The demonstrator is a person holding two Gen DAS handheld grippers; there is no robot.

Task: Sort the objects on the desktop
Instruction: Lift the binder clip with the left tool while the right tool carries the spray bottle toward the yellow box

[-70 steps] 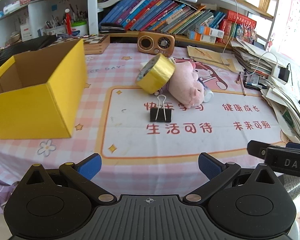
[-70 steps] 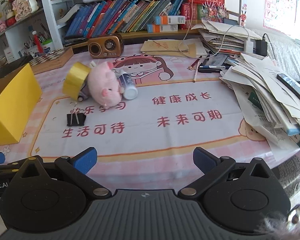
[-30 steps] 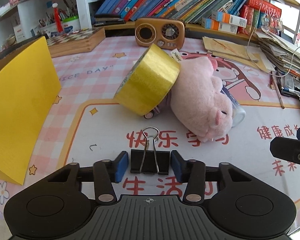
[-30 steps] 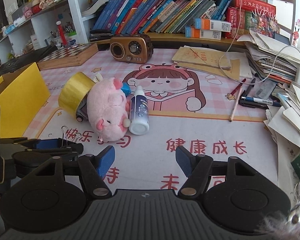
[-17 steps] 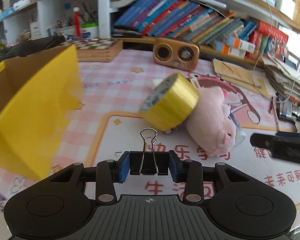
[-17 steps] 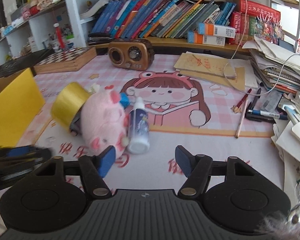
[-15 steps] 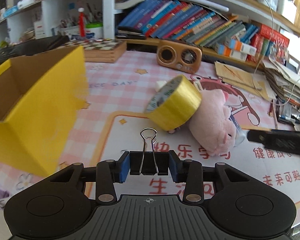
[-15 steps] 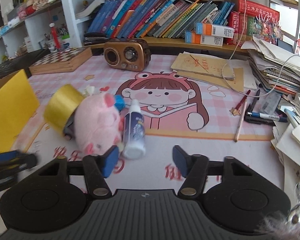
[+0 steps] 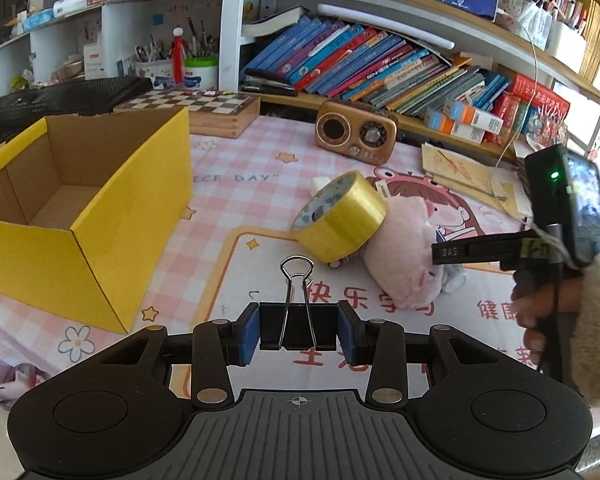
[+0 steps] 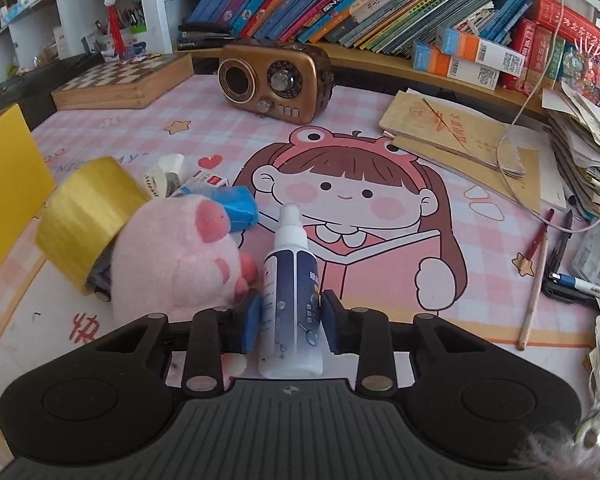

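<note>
Left gripper [image 9: 298, 333] is clenched on a black metal binder clip with wire handles [image 9: 298, 326], blue pads on both clip ends, clip lifted off the mat. Right gripper [image 10: 288, 322] has its blue pads against a white spray bottle with dark blue label [image 10: 291, 300] lying on the pink cartoon desk mat [image 10: 380, 280]; looks like grasping, but firm contact is hard to confirm.

Just past, at 11 o'clock of the bottle, a pink plush pig [image 10: 180, 264] touches the left pad side; lift the bottle straight up so the pig doesn't drag. A gold tape roll [image 9: 340, 216] leans on the pig.

Further, at 10 o'clock of the left gripper, an open yellow cardboard box [image 9: 132, 216], likely the drop spot: carry the clip over the rim, then release low inside.

Farthest, a brown retro radio [image 9: 356, 136].

Hidden: items under the tape roll and pig, partly covered; the bottle base is behind the gripper body; the box's near corner is cut off.
</note>
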